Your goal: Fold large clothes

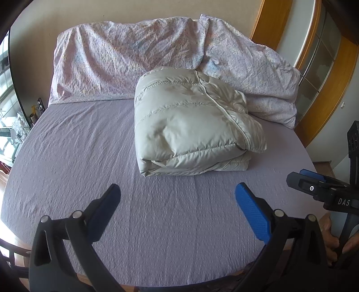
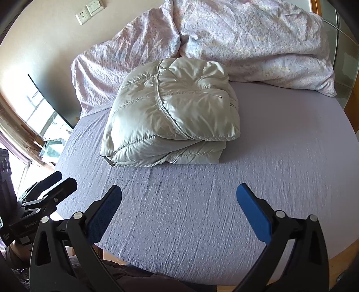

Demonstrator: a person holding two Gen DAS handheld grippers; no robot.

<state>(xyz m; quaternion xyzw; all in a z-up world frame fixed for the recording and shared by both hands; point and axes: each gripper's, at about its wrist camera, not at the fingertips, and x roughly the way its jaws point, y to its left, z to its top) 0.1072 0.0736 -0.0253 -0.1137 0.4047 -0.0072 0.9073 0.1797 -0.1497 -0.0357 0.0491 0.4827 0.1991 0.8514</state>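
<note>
A pale grey-green puffer jacket (image 1: 190,121) lies folded into a thick square bundle on the lilac bed sheet (image 1: 78,157); it also shows in the right wrist view (image 2: 170,112). My left gripper (image 1: 177,193) is open and empty, hovering over the sheet a short way in front of the bundle. My right gripper (image 2: 179,193) is open and empty too, also short of the bundle. The right gripper shows at the right edge of the left wrist view (image 1: 314,182), and the left gripper shows at the left edge of the right wrist view (image 2: 51,186).
A crumpled floral duvet (image 1: 125,56) and pillow (image 1: 258,74) are piled along the head of the bed behind the jacket. A wooden-framed window (image 1: 318,58) is at the right, a wall with sockets (image 2: 89,10) behind, and the bed's near edge (image 2: 314,265) lies below the grippers.
</note>
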